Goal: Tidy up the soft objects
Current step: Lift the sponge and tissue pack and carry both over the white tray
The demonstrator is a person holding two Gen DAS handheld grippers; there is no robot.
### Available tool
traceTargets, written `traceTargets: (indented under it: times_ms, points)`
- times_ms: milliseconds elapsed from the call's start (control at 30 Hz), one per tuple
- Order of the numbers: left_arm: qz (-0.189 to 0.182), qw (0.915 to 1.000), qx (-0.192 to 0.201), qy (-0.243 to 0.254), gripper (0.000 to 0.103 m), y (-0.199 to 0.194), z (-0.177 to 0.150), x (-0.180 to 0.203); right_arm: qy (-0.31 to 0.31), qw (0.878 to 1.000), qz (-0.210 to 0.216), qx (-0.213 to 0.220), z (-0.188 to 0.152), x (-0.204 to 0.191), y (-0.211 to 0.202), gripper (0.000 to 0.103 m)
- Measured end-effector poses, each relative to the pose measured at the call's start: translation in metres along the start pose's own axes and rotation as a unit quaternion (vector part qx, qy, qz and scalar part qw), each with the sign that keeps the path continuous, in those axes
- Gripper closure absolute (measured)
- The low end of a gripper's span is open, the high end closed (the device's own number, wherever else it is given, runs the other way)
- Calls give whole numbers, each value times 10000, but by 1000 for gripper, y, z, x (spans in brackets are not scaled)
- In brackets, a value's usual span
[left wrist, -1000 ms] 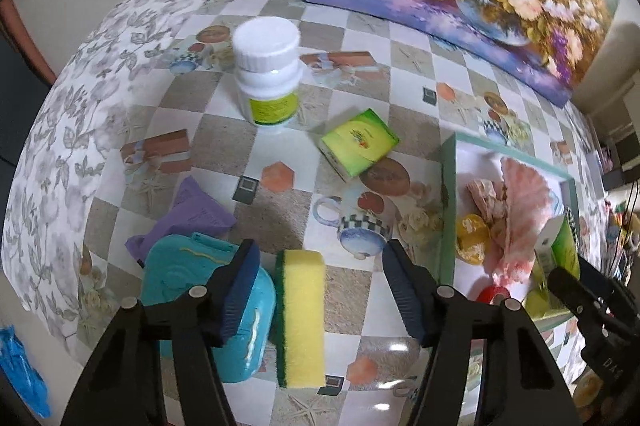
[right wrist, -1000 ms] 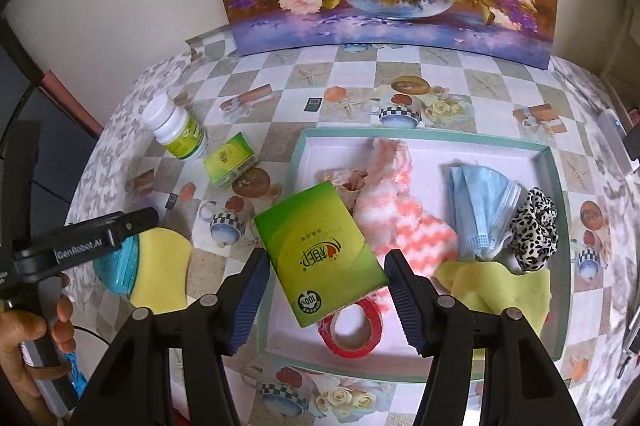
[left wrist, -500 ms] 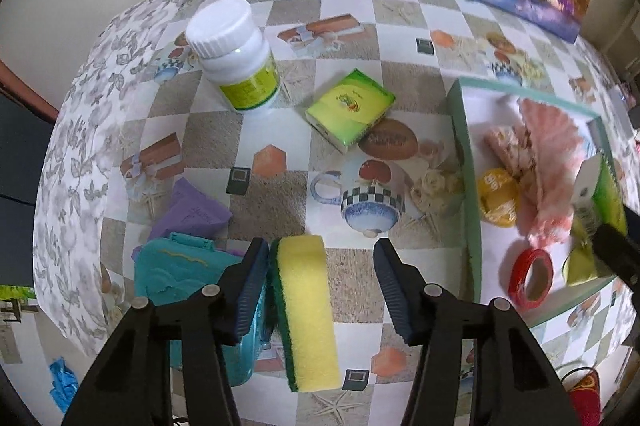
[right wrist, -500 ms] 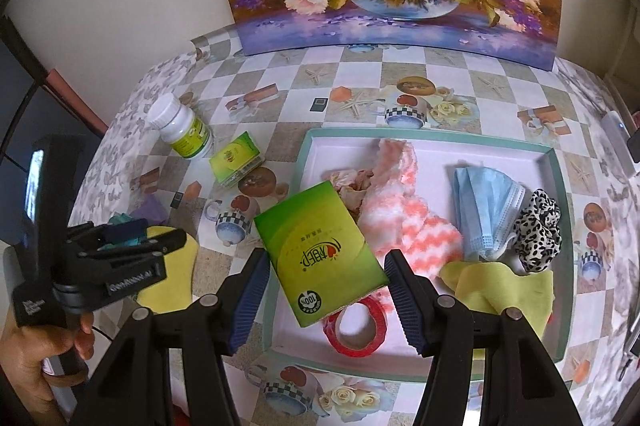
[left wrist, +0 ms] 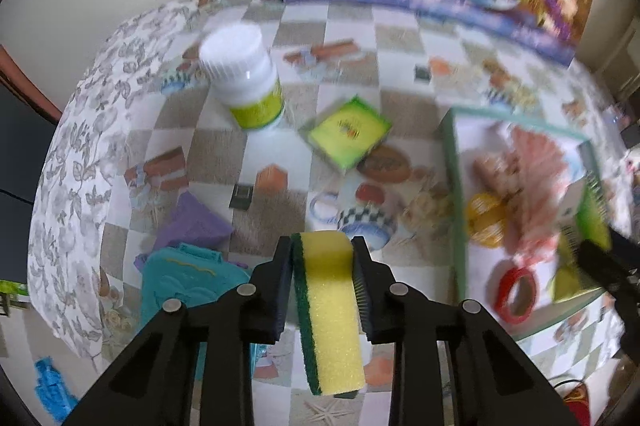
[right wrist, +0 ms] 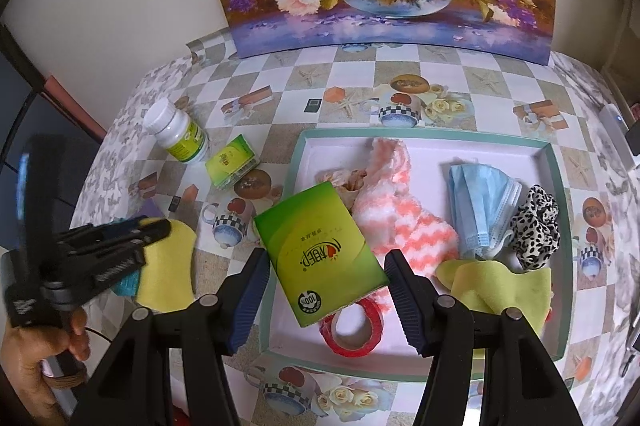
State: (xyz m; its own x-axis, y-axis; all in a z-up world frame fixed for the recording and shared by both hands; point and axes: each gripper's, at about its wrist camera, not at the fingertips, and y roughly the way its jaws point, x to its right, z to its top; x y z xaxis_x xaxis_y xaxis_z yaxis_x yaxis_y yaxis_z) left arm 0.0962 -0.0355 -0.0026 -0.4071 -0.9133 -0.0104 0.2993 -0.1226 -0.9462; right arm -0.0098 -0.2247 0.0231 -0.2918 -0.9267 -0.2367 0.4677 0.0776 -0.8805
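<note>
The green-rimmed tray (right wrist: 558, 162) holds one pink-and-white fuzzy sock (right wrist: 394, 210), one blue face mask (right wrist: 480, 202), one leopard-print scrunchie (right wrist: 536, 226), one yellow cloth (right wrist: 508, 286), one red tape roll (right wrist: 354, 330) and a pale crumpled item too small to name; a green tissue pack (right wrist: 320, 254) sits between the fingers of the right gripper (right wrist: 326, 302), which stand wide, the pads touching nothing that I can tell. The left gripper (left wrist: 322, 286) has just been closing; a second ago its jaws straddled the yellow-and-green sponge (left wrist: 330, 310) loosely, now both pads press its sides, on the tablecloth (left wrist: 200, 146) left of the tray. Outside the tray: one white pill bottle (left wrist: 244, 78), one small green box (left wrist: 348, 134), one teal case (left wrist: 188, 286), one purple cloth (left wrist: 192, 226).
</note>
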Motion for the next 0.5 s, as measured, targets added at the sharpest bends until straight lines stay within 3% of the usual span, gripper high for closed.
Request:
traceTargets:
  times_ms: [300, 500]
  points:
    - [-808, 9945, 640, -194, 73, -46, 4, 9, 424, 9989, -116, 162, 2, 29, -11, 40]
    - [-1428, 9875, 665, -61, 73, -50, 5, 34, 679, 9971, -310, 143, 1, 51, -12, 40]
